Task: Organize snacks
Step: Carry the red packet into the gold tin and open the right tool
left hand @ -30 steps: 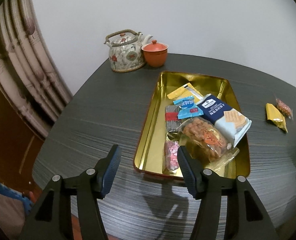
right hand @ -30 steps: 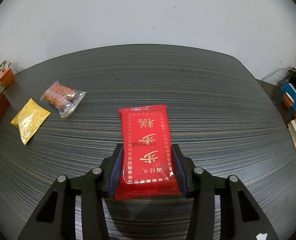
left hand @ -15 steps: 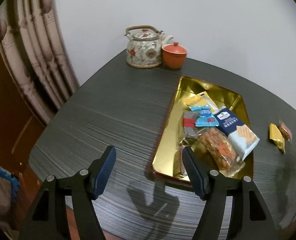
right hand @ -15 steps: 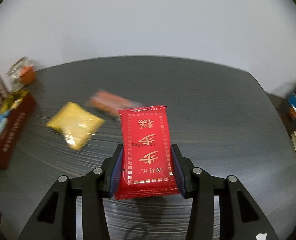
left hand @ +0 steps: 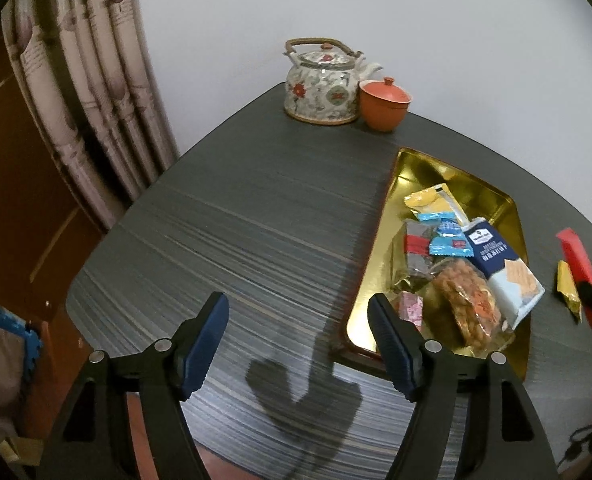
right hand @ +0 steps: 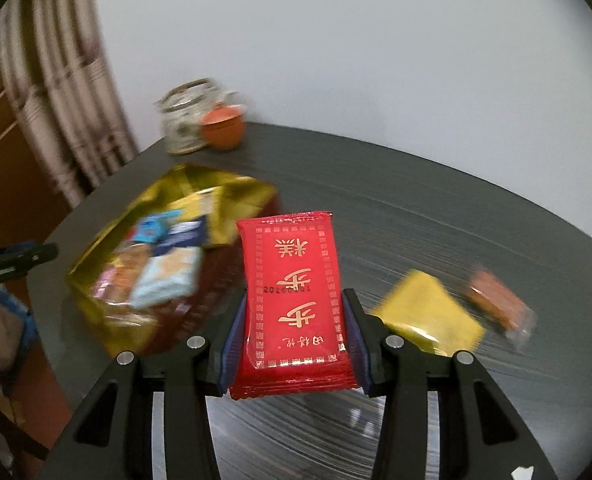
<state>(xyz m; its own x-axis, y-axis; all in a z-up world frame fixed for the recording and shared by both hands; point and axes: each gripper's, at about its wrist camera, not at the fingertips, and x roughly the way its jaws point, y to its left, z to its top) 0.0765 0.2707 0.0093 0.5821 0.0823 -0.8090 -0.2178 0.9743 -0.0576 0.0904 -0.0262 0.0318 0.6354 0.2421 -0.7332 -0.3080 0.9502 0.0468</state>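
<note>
The right hand-held gripper (right hand: 293, 336) is clamped on a red snack packet (right hand: 293, 300), carried in the air above the dark surface (right hand: 436, 208). The gold tray (right hand: 95, 264), heaped with snacks, lies just to its left; a yellow packet (right hand: 428, 312) and a clear packet (right hand: 500, 304) lie to its right. The left hand-held gripper (left hand: 298, 344) has just been spreading its jaws, nothing between them, beside the tray's near corner. A teapot (left hand: 322, 84) and an orange lidded cup (left hand: 384, 104) stand at the far edge.
</note>
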